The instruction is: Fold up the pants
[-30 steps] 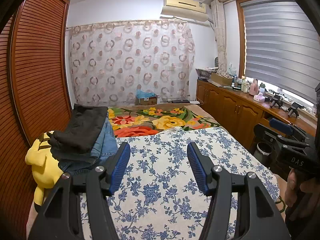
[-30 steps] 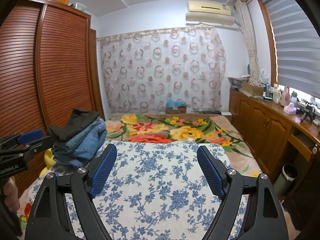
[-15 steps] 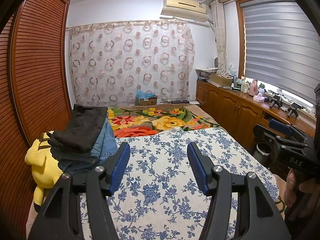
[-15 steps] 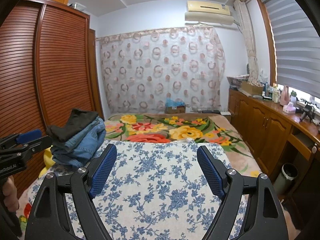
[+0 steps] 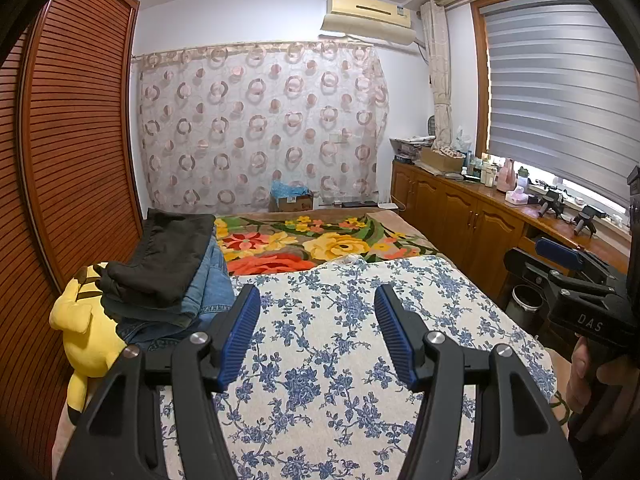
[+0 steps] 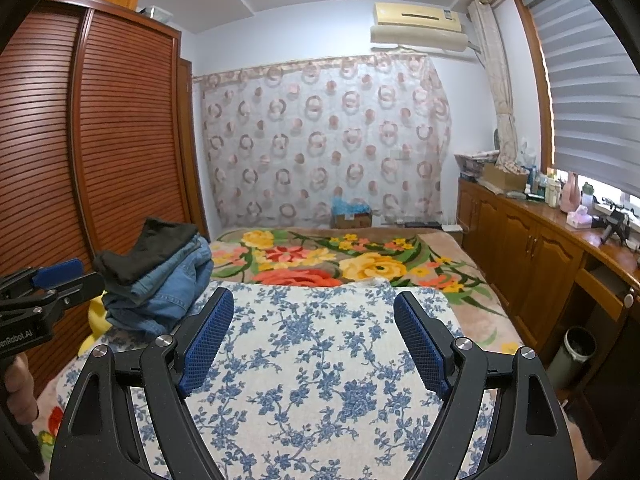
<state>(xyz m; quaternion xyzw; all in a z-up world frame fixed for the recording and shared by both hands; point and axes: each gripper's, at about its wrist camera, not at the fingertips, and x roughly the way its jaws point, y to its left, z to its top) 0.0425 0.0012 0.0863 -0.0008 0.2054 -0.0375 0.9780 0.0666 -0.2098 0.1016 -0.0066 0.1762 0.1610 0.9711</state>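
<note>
Left hand-held gripper (image 5: 316,330): I see it held out over the bed, tilted slightly downward, its blue-padded jaws apart at a middling width with nothing between them.
Right hand-held gripper (image 6: 314,338): mine sits beside the left at about the same tilt, jaws spread wider, also empty, only the quilt showing in the gap.
Left hand (image 6: 18,386): I catch it at the left edge of the right wrist view, wrapped around the black grip handle, low and near the bed's edge.
Right hand (image 5: 592,376): fingers curled around its handle at the right edge of the left wrist view, beside the bed.
Pants (image 5: 168,268): I count a stack at the bed's left side by the wardrobe, a dark pair folded on top of blue denim; neither gripper touches it.
Bed (image 5: 332,364): blue-flowered quilt under both grippers, a bright floral blanket (image 5: 304,246) beyond it.
Yellow plush toy (image 5: 86,332): wedged between the stack and the slatted wardrobe (image 5: 76,152).
Counter (image 5: 532,216): wooden, under the window on the right, carrying bottles and small items.
</note>
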